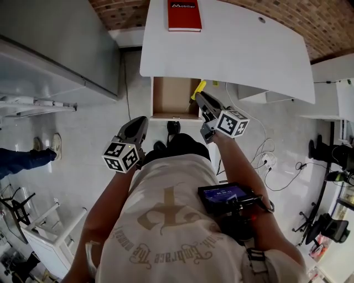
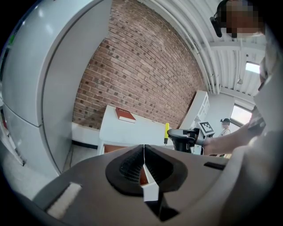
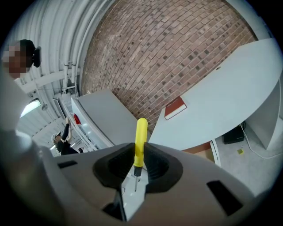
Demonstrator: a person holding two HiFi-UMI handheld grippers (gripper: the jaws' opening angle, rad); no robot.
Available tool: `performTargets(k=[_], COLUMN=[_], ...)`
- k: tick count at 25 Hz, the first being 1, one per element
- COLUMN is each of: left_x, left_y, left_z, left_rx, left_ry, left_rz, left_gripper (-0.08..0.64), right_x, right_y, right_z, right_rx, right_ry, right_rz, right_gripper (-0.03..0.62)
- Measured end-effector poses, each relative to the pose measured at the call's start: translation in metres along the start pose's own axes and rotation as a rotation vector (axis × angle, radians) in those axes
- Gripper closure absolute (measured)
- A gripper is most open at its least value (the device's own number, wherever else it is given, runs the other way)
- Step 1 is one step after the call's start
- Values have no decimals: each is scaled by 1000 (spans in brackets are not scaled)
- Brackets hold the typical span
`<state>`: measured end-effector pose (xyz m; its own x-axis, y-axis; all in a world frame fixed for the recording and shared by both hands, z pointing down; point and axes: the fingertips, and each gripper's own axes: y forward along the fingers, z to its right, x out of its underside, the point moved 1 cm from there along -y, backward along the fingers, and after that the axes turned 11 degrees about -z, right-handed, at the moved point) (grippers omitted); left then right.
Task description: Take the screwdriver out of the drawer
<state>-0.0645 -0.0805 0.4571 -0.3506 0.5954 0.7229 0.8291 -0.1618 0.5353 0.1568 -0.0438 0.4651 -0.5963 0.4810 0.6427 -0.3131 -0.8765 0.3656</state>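
Near the open drawer (image 1: 171,95), right gripper (image 1: 201,98) jaws clenched on yellow-handled screwdriver (image 1: 198,88), left gripper (image 1: 140,121) jaws pressed together, empty, red book (image 1: 184,15) on white tabletop (image 1: 238,50)

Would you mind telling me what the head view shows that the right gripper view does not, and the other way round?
Only the head view: the left tongs, the marker cubes and the wearer's beige shirt. Only the right gripper view: the screwdriver's metal shaft below its yellow handle, and a distant person. Both: the right tongs shut on the screwdriver, the red book on the white table, the brick wall.
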Motion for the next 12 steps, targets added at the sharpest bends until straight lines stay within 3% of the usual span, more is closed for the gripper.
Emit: performTargets(k=[12], left_x=[-26], left_y=[0], left_z=[1], left_rx=[33], left_ry=[49], left_rz=[41], left_gripper=[551], right_x=[-16], right_y=[-7], right_z=[-31], right_rx=[-45], right_ry=[-99], right_rz=[21], right_gripper=[538])
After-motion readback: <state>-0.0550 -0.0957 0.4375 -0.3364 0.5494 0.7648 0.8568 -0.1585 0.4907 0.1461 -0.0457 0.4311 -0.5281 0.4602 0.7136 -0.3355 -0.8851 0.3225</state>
